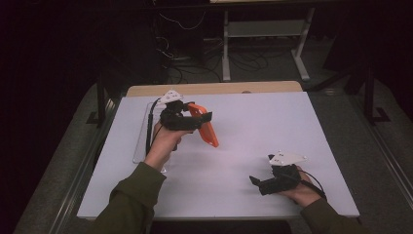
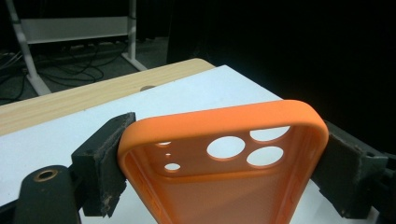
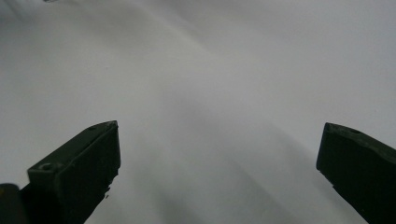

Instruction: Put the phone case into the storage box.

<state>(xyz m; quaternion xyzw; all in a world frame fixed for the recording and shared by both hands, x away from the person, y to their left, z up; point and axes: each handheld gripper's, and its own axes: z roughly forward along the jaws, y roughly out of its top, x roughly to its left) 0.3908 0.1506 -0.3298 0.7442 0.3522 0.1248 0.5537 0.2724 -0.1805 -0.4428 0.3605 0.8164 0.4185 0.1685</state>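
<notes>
An orange phone case [image 1: 207,130] with camera cut-outs hangs above the white table top [image 1: 253,122], left of centre. My left gripper [image 1: 195,117] is shut on it across its width. In the left gripper view the two jaws press on the sides of the orange phone case [image 2: 224,163], whose open inside faces the camera. Near the front right edge my right gripper [image 1: 260,184] rests low over the table, open with nothing in it. The right gripper view has its fingers [image 3: 79,168] wide apart over bare white surface.
A clear flat tray [image 1: 143,141] lies on the table's left side under my left forearm. A strip of wooden table top [image 1: 214,88] runs along the far edge. Beyond it stand a white metal frame [image 1: 265,39] and cables on the dark floor.
</notes>
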